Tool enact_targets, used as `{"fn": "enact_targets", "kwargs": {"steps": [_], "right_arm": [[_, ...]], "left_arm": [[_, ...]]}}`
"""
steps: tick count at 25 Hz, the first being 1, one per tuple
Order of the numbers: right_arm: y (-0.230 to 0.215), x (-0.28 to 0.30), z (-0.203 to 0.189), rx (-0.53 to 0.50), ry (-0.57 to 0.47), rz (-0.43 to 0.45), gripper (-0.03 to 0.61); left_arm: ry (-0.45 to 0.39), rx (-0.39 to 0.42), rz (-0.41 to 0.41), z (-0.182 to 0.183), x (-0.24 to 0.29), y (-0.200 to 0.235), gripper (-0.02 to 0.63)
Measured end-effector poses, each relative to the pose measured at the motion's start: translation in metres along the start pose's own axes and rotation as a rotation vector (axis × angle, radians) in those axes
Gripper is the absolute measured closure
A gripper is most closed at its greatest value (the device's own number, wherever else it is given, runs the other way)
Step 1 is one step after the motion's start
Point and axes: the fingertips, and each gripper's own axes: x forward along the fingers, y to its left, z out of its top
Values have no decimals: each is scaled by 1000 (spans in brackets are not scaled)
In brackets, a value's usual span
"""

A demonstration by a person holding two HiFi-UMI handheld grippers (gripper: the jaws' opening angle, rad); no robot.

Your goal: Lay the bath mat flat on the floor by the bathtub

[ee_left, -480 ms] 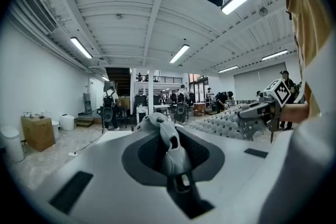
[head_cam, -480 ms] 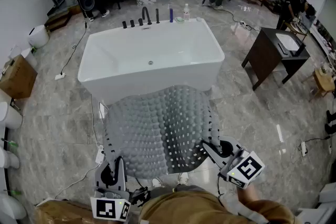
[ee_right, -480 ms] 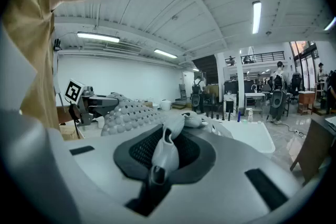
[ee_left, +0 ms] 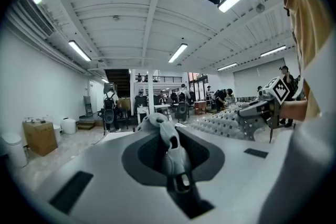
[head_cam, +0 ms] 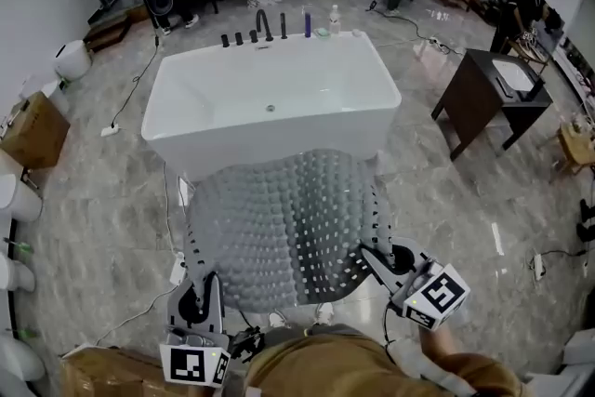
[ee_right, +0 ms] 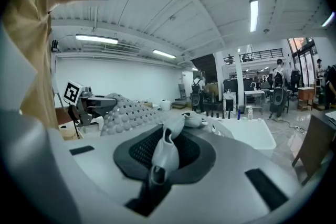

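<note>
The left hand-held gripper (head_cam: pixel 208 285) and right hand-held gripper (head_cam: pixel 370 258) are each clamping a near corner of the bath mat (head_cam: pixel 279 228). It is hanging spread above the floor (head_cam: pixel 446 200), at six o'clock from the bathtub (head_cam: pixel 270 107). It is waiting to be lowered and flattened.

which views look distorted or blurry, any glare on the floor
head view: sharp, fisheye bends the room's edges, lamp streaks glare on the glossy floor; left gripper view: heavy fisheye, dark corners, the bath mat edge at the jaws soft; right gripper view: likewise, ceiling lamp blown out
</note>
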Motion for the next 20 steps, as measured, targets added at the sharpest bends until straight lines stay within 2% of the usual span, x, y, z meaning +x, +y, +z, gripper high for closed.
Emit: {"fn": "enact_targets", "kwargs": {"steps": [12, 20], "right_arm": [[-15, 5, -2, -42, -16, 73, 534], [-24, 39, 11, -63, -10, 93, 534]], "left_arm": [[12, 54, 88, -4, 3, -7, 566], [-11, 23, 113, -4, 26, 20, 566]]}}
